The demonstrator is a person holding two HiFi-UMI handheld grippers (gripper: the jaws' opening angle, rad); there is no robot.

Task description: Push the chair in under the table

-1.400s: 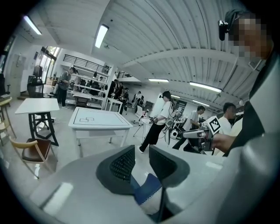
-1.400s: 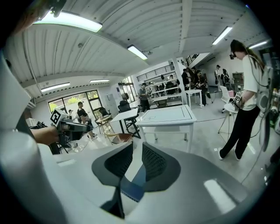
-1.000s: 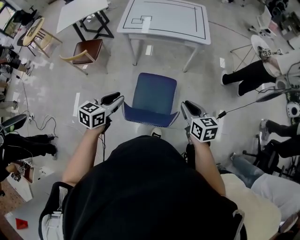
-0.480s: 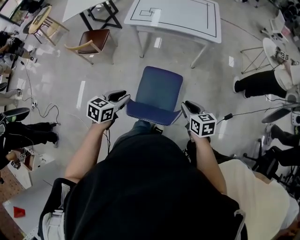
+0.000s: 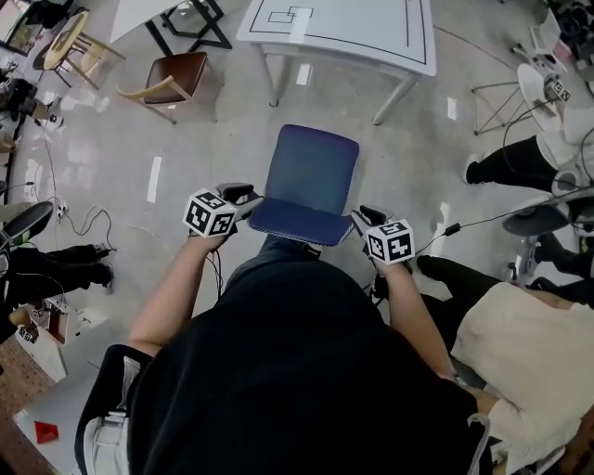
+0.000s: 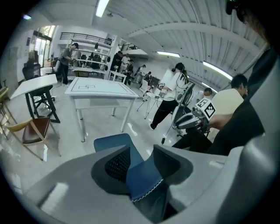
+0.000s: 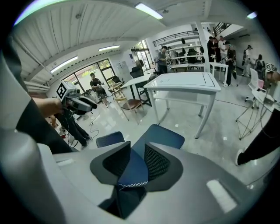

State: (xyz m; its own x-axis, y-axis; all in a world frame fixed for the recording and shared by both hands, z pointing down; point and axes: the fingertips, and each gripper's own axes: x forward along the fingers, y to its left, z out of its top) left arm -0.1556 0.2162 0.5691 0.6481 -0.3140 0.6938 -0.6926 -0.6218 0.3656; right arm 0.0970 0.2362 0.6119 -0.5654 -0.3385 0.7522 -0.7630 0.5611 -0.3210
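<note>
A blue office chair [image 5: 311,172] stands on the grey floor with its seat toward the white table [image 5: 348,28], a gap between them. Its backrest's top edge [image 5: 295,223] is nearest me. My left gripper [image 5: 249,198] sits at that edge's left corner and my right gripper [image 5: 362,219] at its right corner. In the left gripper view the blue backrest corner [image 6: 144,179] lies between the opening jaws. The right gripper view shows the other corner [image 7: 131,173] between that gripper's jaws, which are also opening.
A wooden chair with a brown seat [image 5: 172,88] stands at the left, beside a dark-legged table [image 5: 186,19]. Cables [image 5: 83,246] trail over the floor on the left. People sit at the right [image 5: 501,162], one close by my right arm [image 5: 510,325].
Both grippers have come down from above the backrest onto its top corners. Their jaws, shut before, have parted over the blue edge.
</note>
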